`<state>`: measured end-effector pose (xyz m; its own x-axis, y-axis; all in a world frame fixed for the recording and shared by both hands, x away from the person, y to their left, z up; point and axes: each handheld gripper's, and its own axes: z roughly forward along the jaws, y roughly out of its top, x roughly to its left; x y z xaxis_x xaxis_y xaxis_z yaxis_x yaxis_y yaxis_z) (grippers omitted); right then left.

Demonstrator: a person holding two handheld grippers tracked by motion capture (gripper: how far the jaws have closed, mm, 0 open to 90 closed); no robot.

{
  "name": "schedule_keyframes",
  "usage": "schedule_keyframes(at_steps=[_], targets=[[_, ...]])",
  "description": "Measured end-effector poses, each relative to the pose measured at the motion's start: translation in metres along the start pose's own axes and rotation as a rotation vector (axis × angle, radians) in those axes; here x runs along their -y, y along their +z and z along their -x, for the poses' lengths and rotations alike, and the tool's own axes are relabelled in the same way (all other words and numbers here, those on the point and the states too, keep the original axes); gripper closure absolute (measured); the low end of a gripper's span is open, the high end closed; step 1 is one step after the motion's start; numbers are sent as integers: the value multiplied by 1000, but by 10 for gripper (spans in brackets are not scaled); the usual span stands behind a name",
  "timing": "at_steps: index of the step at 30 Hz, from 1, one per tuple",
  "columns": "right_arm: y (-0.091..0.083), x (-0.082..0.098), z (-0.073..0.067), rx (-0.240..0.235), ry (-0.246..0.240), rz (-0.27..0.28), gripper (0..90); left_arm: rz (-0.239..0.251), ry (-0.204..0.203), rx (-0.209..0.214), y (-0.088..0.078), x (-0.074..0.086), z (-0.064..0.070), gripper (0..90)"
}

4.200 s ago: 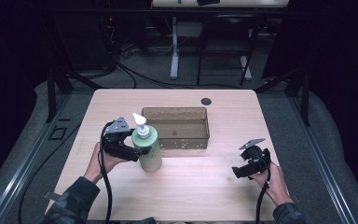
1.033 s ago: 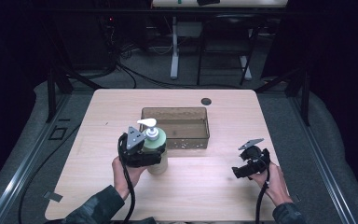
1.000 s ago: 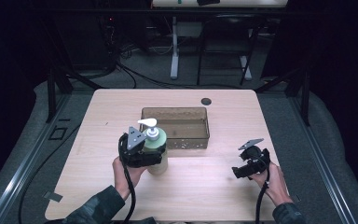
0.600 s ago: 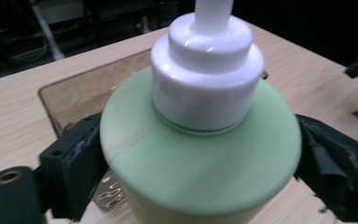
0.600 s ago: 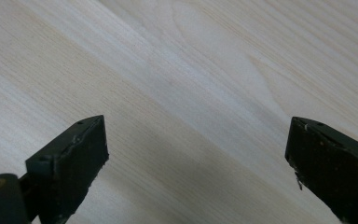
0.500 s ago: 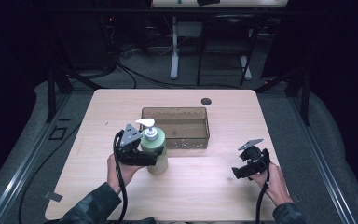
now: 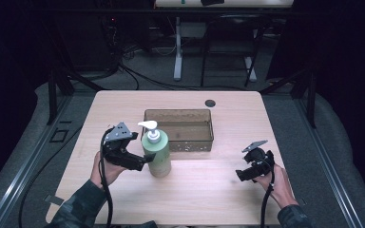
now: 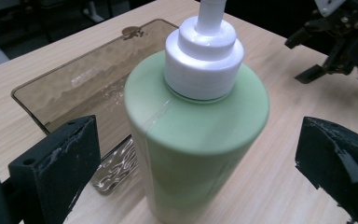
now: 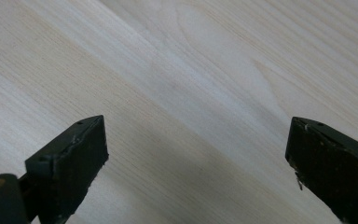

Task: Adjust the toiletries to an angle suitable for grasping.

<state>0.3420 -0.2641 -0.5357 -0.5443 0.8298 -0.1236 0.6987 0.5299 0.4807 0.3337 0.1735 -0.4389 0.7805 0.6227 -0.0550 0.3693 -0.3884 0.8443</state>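
Pale wood-grain table (image 7: pixel 209 190), smooth cylindrical green bottle (image 7: pixel 157 154)

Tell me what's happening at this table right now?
A person works with a gripper in each hand. The left gripper has just been opening around the green pump bottle, which stands upright on the table in front of the brown tray; its pads no longer press on it. The right gripper hangs open over bare wood.
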Motion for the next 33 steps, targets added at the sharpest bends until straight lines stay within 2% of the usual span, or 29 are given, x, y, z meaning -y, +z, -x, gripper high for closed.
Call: schedule_keyframes(at_steps=[5, 12, 18, 24, 33], targets=[[0, -2, -1, 0, -14, 3, 50, -32, 24, 25, -7, -3, -4, 0], [0, -3, 0, 0, -18, 5, 50, -63, 56, 28, -14, -6, -14, 0], [0, -1, 0, 2, -24, 4, 49, -76, 49, 34, -20, -13, -19, 0], [-2, -1, 0, 2, -19, 6, 48, -114, 53, 55, -24, -18, -24, 0], [-1, -1, 0, 5, -26, 2, 48, -147, 65, 63, -24, -21, -25, 0]])
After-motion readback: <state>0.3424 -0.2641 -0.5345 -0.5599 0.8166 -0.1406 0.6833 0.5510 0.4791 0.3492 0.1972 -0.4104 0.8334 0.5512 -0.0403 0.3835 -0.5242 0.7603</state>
